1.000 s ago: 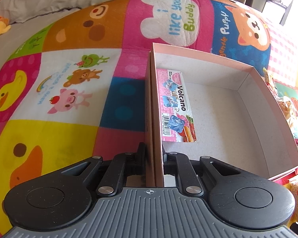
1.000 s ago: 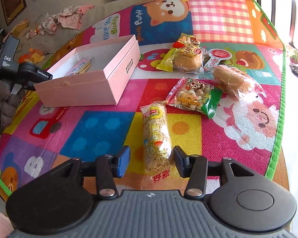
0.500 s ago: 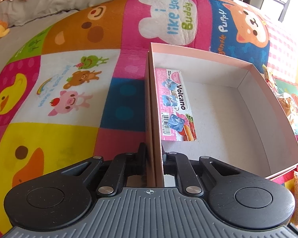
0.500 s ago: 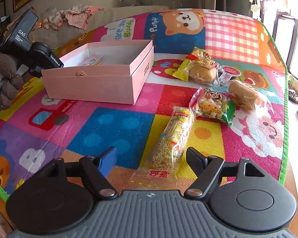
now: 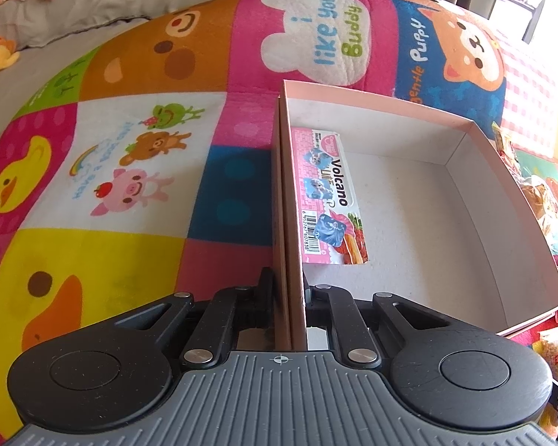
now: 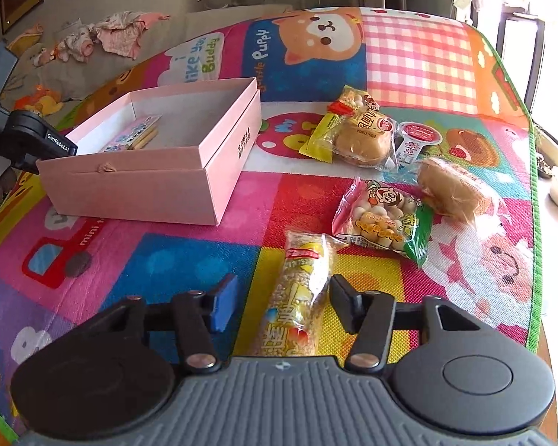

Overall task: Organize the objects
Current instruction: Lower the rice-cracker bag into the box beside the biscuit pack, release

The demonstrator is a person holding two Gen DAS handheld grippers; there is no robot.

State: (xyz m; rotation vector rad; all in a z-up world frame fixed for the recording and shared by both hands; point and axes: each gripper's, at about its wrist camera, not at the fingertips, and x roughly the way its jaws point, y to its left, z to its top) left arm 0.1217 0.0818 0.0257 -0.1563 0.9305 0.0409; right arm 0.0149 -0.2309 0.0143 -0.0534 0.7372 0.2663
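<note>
Right gripper [image 6: 283, 303], jaws closing, straddles the snack roll [image 6: 301, 297], whose long axis runs along the fingers, pads not yet touching; left gripper [image 5: 286, 290] clamps the box [image 5: 465, 200] wall.

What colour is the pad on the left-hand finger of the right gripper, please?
Blue, on the finger pad; the right wrist view shows it best.

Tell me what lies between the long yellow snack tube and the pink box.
Right wrist view: only bare play mat lies between the snack tube and the pink box; other snacks lie on the tube's far side.
</note>
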